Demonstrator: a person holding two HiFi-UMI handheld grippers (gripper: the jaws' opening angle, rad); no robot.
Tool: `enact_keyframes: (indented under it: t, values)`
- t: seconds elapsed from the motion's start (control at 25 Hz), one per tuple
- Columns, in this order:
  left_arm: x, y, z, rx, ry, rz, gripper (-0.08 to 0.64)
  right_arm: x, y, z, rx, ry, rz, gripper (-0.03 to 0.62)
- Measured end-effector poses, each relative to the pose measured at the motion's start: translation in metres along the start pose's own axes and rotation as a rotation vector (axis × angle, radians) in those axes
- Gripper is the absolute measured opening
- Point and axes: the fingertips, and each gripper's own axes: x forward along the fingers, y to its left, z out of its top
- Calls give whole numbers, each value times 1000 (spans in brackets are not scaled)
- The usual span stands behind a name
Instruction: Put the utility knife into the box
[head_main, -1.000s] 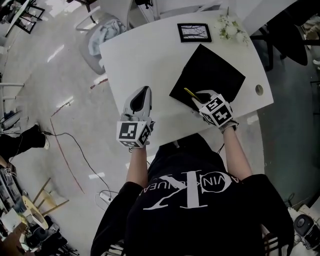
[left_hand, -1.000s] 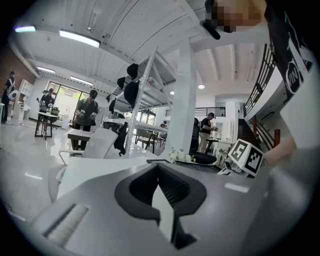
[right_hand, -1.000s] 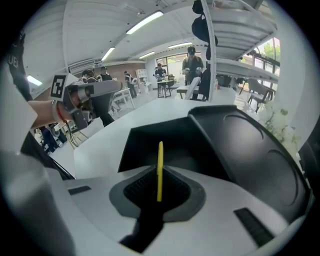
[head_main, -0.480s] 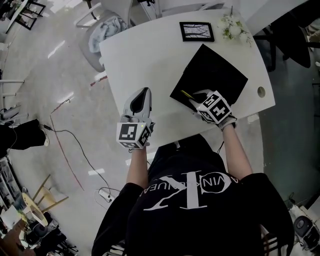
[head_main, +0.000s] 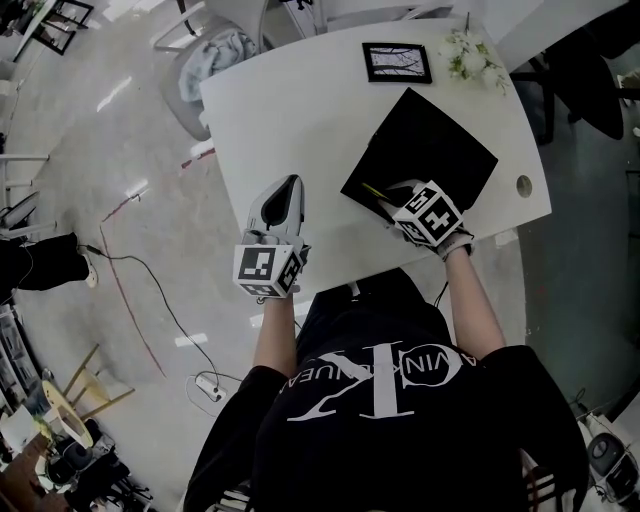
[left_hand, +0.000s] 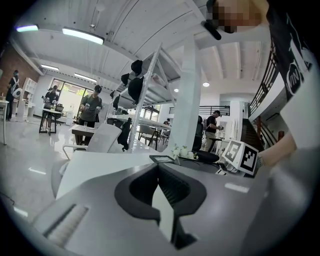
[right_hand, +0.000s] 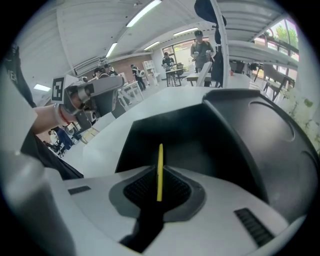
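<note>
A flat black box (head_main: 430, 145) lies on the white table (head_main: 290, 110), right of centre. My right gripper (head_main: 386, 198) hovers at the box's near left edge, shut on a thin yellow utility knife (head_main: 373, 189) that sticks out over the black surface. In the right gripper view the knife (right_hand: 160, 167) stands edge-on between the jaws of the right gripper (right_hand: 159, 192), with the box (right_hand: 230, 130) just ahead. My left gripper (head_main: 289, 188) rests over the table's front left part, shut and holding nothing. In its own view the left gripper (left_hand: 161, 186) shows its jaws together.
A black picture frame (head_main: 396, 62) and a small bunch of white flowers (head_main: 463, 55) sit at the table's far edge. A cable hole (head_main: 518, 184) marks the right edge. Bare tabletop lies between the two grippers. People and desks stand far behind.
My right gripper has turned a little with the knife, staying at the box's near left edge. The left gripper has not moved.
</note>
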Motion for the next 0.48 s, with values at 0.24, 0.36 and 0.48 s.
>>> enact_keyframes:
  t: [0.24,0.36,0.48]
  values:
    - [-4,-1,-2,-4,4,3,11,0,1,0,1,-4,2,49]
    - [-5,-3,-4,-7,5,4,11,-1,-1,-1,1,-6,-9,49]
    - [-7,-3,-4,-6,7,3,11,-5,-3,1,14,-23,-28,49]
